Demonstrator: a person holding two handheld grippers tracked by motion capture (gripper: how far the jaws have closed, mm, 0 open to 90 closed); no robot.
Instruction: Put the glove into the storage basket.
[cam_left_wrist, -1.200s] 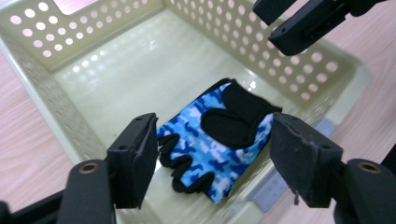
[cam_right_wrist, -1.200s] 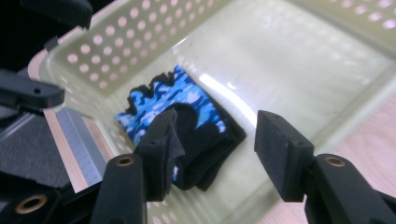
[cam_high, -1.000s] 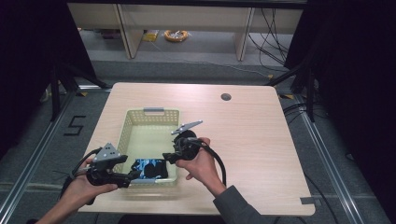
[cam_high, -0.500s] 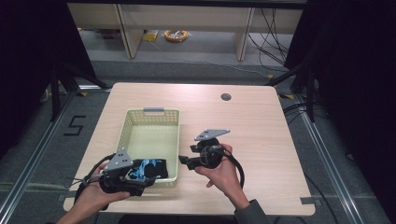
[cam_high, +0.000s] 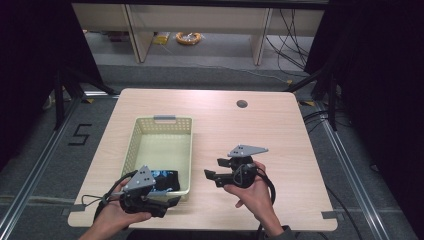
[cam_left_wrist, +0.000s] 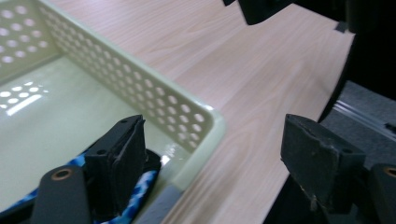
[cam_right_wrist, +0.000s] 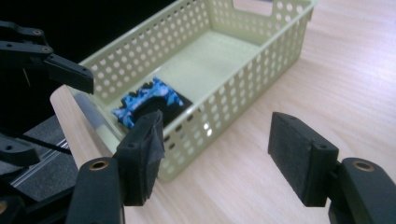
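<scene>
Lying limp in the basket's (cam_high: 186, 150) near end, blue-black cloth (cam_high: 162, 180) looks light, soft; pinch a raised fold; left gripper (cam_high: 172, 202) and right gripper (cam_high: 212, 176) both gape empty, the right's jaws having just widened.

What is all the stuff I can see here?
table: one, light wood, in the middle.
basket: one, pale green with holes, on the table's left half.
cloth: one, blue and black pattern, inside the basket's near end.
hole: one, dark and round, far side of the table.
shelf: one, pale wood, behind the table.
left claw: one, black, open, at the basket's near corner.
right claw: one, black, open, empty, right of the basket.
</scene>
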